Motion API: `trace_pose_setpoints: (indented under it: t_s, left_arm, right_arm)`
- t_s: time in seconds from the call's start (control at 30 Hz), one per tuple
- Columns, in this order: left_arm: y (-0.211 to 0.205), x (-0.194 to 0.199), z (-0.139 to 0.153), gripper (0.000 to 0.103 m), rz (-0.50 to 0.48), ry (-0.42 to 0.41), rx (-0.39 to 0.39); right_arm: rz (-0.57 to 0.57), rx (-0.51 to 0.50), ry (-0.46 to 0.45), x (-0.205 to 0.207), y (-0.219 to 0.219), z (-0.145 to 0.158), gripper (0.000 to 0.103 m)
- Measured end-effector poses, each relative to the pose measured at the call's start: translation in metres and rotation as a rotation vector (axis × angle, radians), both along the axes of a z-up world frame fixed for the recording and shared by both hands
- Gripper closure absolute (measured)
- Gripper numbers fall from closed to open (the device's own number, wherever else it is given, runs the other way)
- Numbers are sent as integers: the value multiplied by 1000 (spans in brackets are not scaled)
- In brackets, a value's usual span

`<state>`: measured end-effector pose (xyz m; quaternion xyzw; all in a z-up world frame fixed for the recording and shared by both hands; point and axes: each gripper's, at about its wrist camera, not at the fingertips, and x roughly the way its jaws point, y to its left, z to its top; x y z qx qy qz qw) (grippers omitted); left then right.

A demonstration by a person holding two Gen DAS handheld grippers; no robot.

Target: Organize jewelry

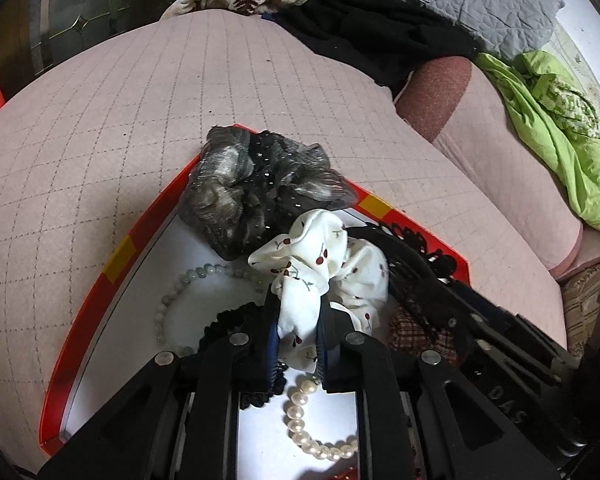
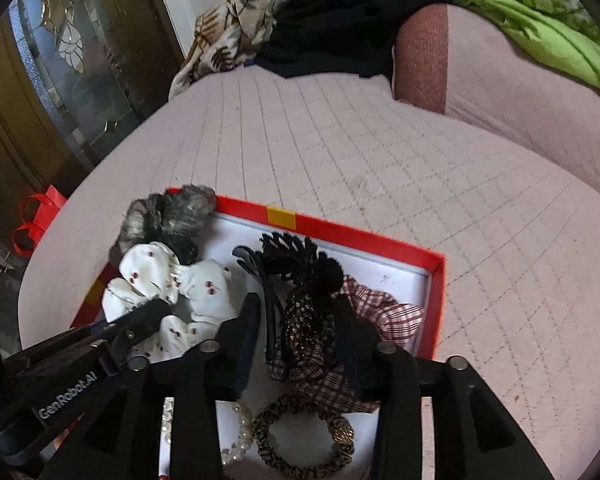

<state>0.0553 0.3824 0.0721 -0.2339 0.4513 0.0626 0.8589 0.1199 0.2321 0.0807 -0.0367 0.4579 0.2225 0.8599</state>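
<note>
Though pinched, scrunchie (image 1: 320,268) within left gripper (image 1: 298,334)

Left gripper (image 1: 298,344): its jaws were closed on a white cherry-print fabric scrunchie (image 1: 320,268).
Tray: a red-rimmed, white-lined shallow box (image 1: 118,258) was set on a pink quilted cover (image 1: 140,96).
Far corner: a grey-and-black sheer scrunchie (image 1: 252,188) was seen.
Box floor: a pale green bead bracelet (image 1: 180,292) and a white pearl bracelet (image 1: 304,424) were laid.
</note>
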Motion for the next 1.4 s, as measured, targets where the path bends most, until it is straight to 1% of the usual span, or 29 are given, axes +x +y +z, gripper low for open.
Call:
trace_pose_setpoints:
  t_s: [0.1, 0.17, 0.23, 0.3, 0.37, 0.5, 0.63, 0.7, 0.73, 0.87, 0.93, 0.97, 1.0, 1.1, 1.13, 1.17, 1.2, 1.27, 1.33, 1.4]
  left_arm:
    - [-3, -4, 5, 88, -17, -12, 8]
    - [-7, -7, 11, 88, -22, -27, 29]
    - [-9, -12, 17, 85, -27, -38, 42]
    - [-11, -15, 20, 78, -30, -47, 48]
    - [-13, -20, 23, 69, -29, -51, 70]
    - [-16, -29, 26, 60, -33, -57, 84]
    - [-23, -37, 30, 58, -34, -74, 116]
    - [-29, -41, 34, 55, -26, -89, 157]
    - [-32, -43, 36, 55, -20, -95, 173]
    - [-45, -57, 52, 54, -2, -161, 214]
    - [-55, -67, 60, 46, 5, -194, 248]
    - [-62, -74, 65, 39, 9, -214, 272]
    - [-70, -83, 68, 33, 15, -233, 298]
    - [-89, -106, 75, 29, 18, -260, 361]
    - [-96, -117, 78, 29, 22, -264, 393]
    - [-101, -126, 81, 26, 27, -270, 413]
    - [-105, -131, 83, 20, 33, -275, 425]
    - [-112, -151, 90, 13, 71, -300, 448]
    - [-116, -165, 96, 9, 99, -319, 441]
    - [-118, -170, 103, 4, 116, -313, 426]
  right_arm:
    - [-3, 13, -25, -6, -8, 14, 59]
    - [-20, 22, -50, -15, -20, 26, 58]
    - [-38, 33, -64, -23, -31, 34, 51]
    - [-72, 32, -74, -32, -46, 40, 48]
    - [-98, 40, -57, -43, -61, 41, 48]
    - [-129, 33, -31, -64, -84, 39, 48]
    - [-147, 2, -44, -82, -99, 42, 48]
    - [-158, -11, -48, -89, -108, 43, 47]
    - [-160, -12, -48, -93, -112, 44, 47]
    - [-181, -20, -45, -109, -131, 45, 45]
    - [-188, -18, -37, -115, -137, 45, 45]
    - [-192, -17, -33, -119, -140, 45, 45]
    - [-196, -18, -29, -123, -144, 46, 45]
    - [-191, -21, -40, -134, -153, 49, 44]
    - [-189, -21, -46, -137, -155, 50, 44]
    - [-188, -19, -51, -140, -158, 52, 44]
    - [-187, -13, -57, -144, -161, 53, 43]
    - [-190, -3, -60, -148, -166, 54, 43]
    - [-194, 8, -60, -153, -172, 55, 43]
    - [-205, 14, -62, -159, -179, 56, 43]
